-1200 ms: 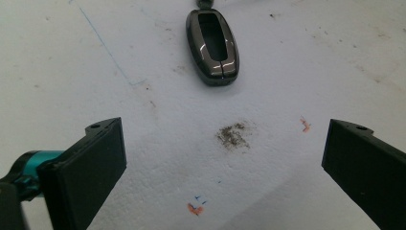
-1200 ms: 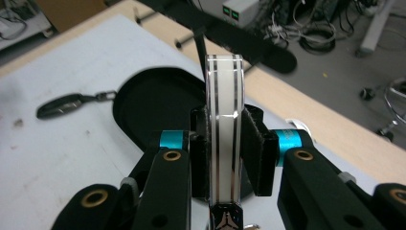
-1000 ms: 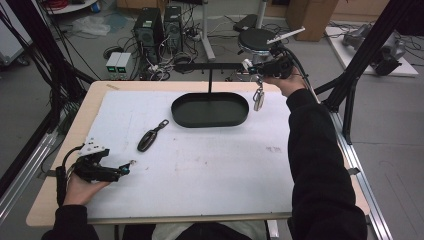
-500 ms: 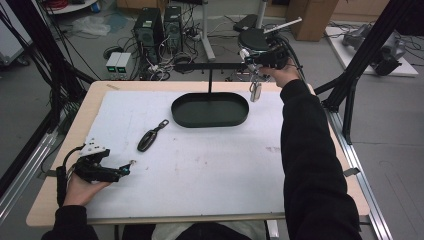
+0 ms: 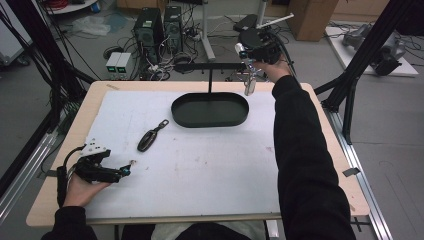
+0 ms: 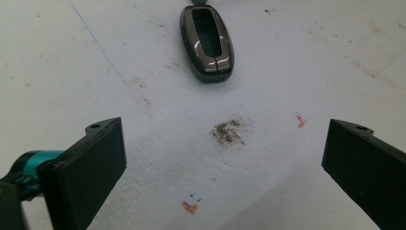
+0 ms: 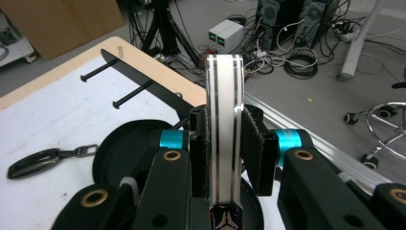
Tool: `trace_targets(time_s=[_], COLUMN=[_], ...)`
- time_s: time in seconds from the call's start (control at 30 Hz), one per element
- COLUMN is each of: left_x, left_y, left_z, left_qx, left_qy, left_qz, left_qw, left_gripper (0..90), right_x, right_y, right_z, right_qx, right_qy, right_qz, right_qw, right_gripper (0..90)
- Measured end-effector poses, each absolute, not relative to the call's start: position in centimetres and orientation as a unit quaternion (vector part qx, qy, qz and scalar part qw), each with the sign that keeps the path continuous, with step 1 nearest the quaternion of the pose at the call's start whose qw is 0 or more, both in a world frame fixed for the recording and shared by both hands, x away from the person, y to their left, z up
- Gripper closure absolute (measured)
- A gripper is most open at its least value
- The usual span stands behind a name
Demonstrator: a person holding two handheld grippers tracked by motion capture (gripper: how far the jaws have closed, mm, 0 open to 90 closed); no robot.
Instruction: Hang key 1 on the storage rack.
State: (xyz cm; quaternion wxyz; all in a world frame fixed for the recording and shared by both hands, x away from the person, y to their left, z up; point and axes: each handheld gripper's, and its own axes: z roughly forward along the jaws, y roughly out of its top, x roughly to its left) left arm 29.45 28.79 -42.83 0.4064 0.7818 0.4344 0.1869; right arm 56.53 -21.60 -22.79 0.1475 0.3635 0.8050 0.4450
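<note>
My right gripper (image 5: 249, 75) is raised over the table's far right side, shut on a white key fob with dark stripes (image 7: 224, 120). The fob (image 5: 249, 86) hangs beside the right end of a black hanger bar (image 5: 210, 66) on a post. That bar's pegs (image 7: 131, 94) stick out over the black oval tray (image 5: 210, 124). A dark key fob (image 5: 150, 137) lies on the white mat, left of the tray. My left gripper (image 5: 125, 170) rests low at the front left, open, its jaws aimed at that dark fob (image 6: 207, 43) and well short of it.
A white mat (image 5: 200, 175) covers most of the wooden table (image 5: 320, 150). Black frame struts (image 5: 350, 95) stand at the right edge. Computer towers and cables (image 5: 155, 30) crowd the floor behind the table.
My right gripper has carried the white fob a little to the left and farther back, closer to the bar's end. The left gripper has stayed put.
</note>
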Motion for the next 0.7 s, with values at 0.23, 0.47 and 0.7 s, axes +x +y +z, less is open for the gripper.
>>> trace_targets(time_s=[0.23,0.47,0.7], left_x=[29.4,29.4,29.4], left_y=[28.8,28.7,28.7], left_z=[-42.9,-43.0,-43.0], left_qx=[0.783,0.786,0.784], left_qy=[0.434,0.432,0.433], left_qz=[0.186,0.183,0.183], left_qw=[0.405,0.403,0.405], left_gripper=[1.8,1.8,1.8], right_x=[57.2,57.6,57.7], right_y=[-20.8,-20.5,-20.1], right_z=[-23.3,-23.5,-23.6], right_qx=[0.362,0.374,0.377], right_qy=[0.801,0.791,0.779], right_qz=[0.453,0.459,0.476], right_qw=[0.15,0.155,0.155], right_gripper=[74.9,74.8,74.9])
